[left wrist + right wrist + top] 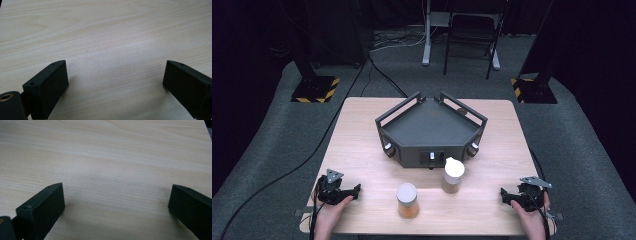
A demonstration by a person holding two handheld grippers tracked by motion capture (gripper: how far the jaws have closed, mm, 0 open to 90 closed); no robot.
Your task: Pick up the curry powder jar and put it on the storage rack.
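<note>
Pale wooden table (362,130) carries two lidded jars (407,199) before a dark tray (430,130), while left gripper (354,191) and right gripper (506,195) rest wide open and empty at its near corners, seemingly poised to start.

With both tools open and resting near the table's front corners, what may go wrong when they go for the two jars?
1. The two jars stand close together: the flat-lidded jar nearer the front, the spouted jar just behind it. A wide-open left tool or right tool might bump the neighbour.
2. Both jars are tall and narrow, so a sideways push could tip them.
3. The spouted jar stands right by the dark tray, leaving little room behind.
</note>
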